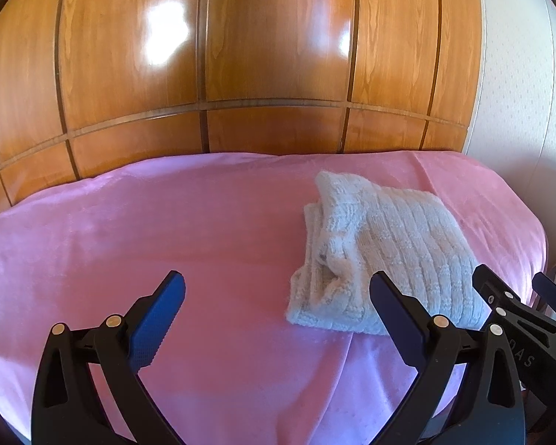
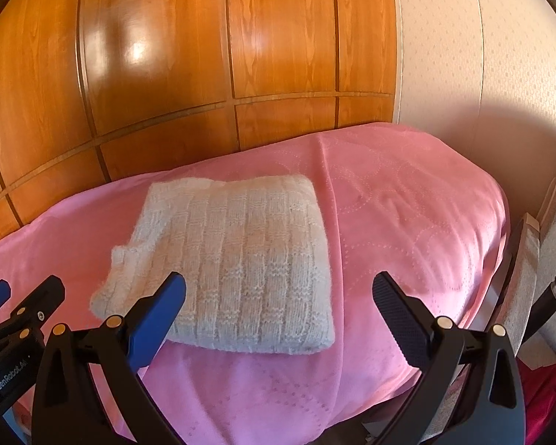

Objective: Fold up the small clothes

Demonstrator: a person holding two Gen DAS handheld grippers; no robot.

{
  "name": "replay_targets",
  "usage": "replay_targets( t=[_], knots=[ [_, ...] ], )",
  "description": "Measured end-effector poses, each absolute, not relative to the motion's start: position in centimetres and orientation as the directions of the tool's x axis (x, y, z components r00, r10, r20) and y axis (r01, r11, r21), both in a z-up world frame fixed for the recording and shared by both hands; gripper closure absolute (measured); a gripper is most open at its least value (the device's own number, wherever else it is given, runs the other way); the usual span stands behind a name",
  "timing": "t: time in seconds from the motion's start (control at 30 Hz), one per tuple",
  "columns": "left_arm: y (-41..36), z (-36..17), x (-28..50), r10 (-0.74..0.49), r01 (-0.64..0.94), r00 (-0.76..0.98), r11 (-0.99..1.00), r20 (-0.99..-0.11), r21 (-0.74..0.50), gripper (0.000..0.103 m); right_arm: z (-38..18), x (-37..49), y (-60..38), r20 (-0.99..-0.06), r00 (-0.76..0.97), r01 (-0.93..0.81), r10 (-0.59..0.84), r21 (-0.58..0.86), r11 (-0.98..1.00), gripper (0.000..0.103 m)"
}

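A small pale knitted garment (image 1: pixel 381 252) lies folded into a thick rectangle on the pink bed cover (image 1: pixel 166 230). It also shows in the right wrist view (image 2: pixel 241 263), ribbed side up. My left gripper (image 1: pixel 278 285) is open and empty, held above the cover just left of the garment's near edge. My right gripper (image 2: pixel 280 285) is open and empty, above the garment's near right corner. The right gripper shows at the right edge of the left wrist view (image 1: pixel 515 289), and the left gripper at the left edge of the right wrist view (image 2: pixel 22 296).
A glossy wooden wardrobe (image 1: pixel 241 55) stands right behind the bed. A pale wall (image 2: pixel 482 74) is at the right. A light chair or frame (image 2: pixel 530 259) and a dark handle (image 2: pixel 554 291) stand beside the bed's right edge.
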State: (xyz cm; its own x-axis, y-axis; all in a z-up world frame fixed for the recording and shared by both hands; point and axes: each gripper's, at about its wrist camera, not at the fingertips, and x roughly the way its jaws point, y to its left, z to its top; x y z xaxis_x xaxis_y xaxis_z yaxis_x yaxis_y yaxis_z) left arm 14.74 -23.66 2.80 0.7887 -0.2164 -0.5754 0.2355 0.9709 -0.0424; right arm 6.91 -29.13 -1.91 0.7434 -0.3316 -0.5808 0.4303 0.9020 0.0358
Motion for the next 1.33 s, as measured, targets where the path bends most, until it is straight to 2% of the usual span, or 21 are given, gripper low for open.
replay_targets(
  t=[0.97,1.33],
  knots=[
    [-23.1,3.7,14.2,-0.218,0.214,0.812,0.974,-0.541,-0.07,0.004,-1.4,7.3,-28.5,-0.569,0.759,0.404,-0.315,0.033,0.914,0.002],
    [-23.1,2.3,15.3,-0.194,0.192,0.775,0.979,-0.601,-0.069,0.004,-2.0,8.0,-29.7,-0.588,0.744,0.415,-0.317,0.035,0.909,0.002]
  ],
)
